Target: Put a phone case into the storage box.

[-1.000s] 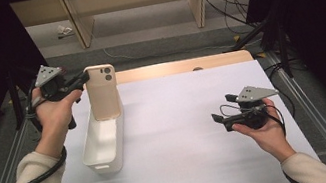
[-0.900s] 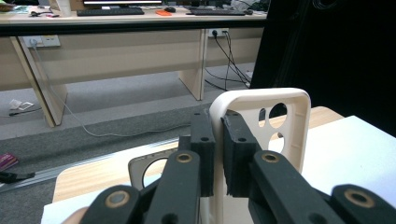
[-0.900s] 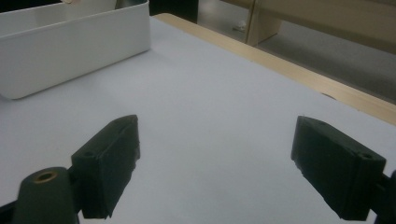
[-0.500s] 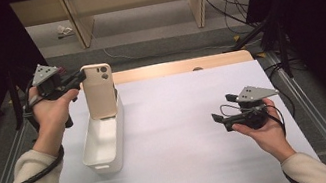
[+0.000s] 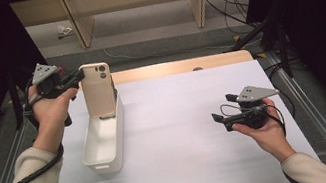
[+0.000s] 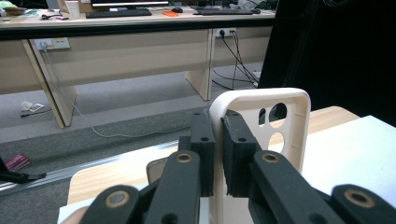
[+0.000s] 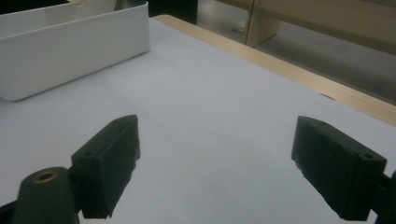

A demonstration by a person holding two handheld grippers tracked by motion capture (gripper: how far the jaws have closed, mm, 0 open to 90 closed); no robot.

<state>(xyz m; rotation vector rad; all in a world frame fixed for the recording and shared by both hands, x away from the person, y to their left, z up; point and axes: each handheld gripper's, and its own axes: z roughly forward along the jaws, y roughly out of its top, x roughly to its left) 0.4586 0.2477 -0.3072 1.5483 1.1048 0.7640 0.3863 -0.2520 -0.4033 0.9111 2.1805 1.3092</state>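
Seen from above, the left hand-held gripper [image 5: 78, 77] at ten o'clock pinches the top edge of a beige phone case [image 5: 98, 88], holding it upright over the far end of a white bin [image 5: 103, 143] on the desk [image 5: 181, 118]. The right hand-held gripper [image 5: 217, 118], at four o'clock, hovers well apart with jaws spread wide, holding nothing.

Matt plastic phone case [image 5: 97, 89], glossy bin [image 5: 103, 140]
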